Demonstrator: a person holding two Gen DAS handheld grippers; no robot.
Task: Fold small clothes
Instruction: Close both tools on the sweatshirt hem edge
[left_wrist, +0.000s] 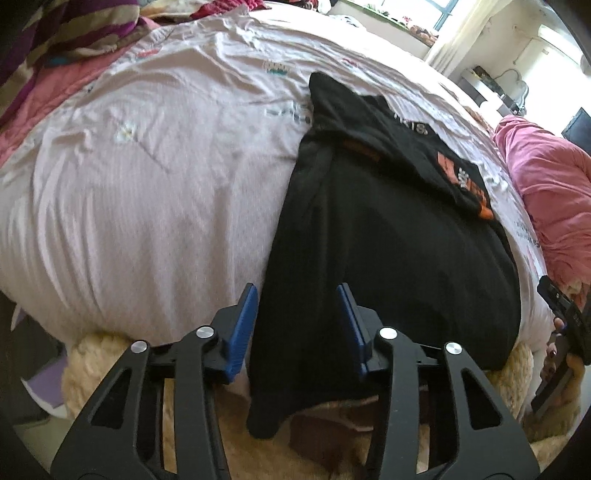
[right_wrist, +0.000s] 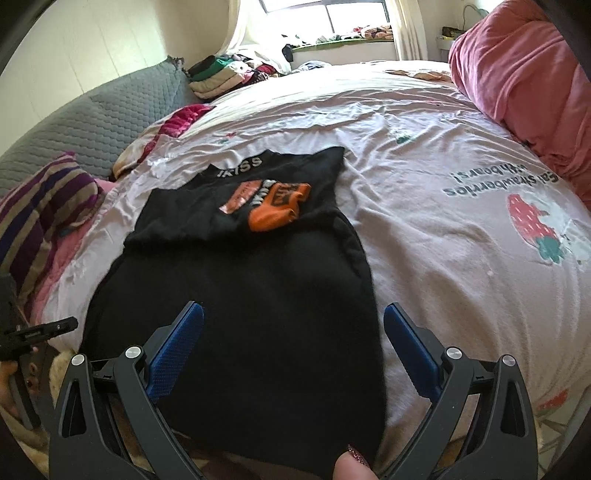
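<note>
A black garment (left_wrist: 388, 236) with orange cuffs and white lettering lies partly folded lengthwise on the pale pink bed sheet (left_wrist: 147, 184). Its sleeves are folded in over the top part. Its near hem hangs over the bed's front edge. My left gripper (left_wrist: 297, 295) is open, its blue pads either side of the garment's left hem corner, close above it. In the right wrist view the garment (right_wrist: 251, 295) fills the middle. My right gripper (right_wrist: 293, 314) is open wide over the garment's right hem edge. The orange cuff (right_wrist: 275, 214) lies on the chest.
A pink pillow (right_wrist: 524, 81) lies at the right of the bed. Striped bedding (right_wrist: 44, 206) and a grey quilted cover (right_wrist: 92, 110) lie at the left. A pile of clothes (right_wrist: 221, 74) sits near the window. A cream fluffy blanket (left_wrist: 96, 362) hangs under the bed's front edge.
</note>
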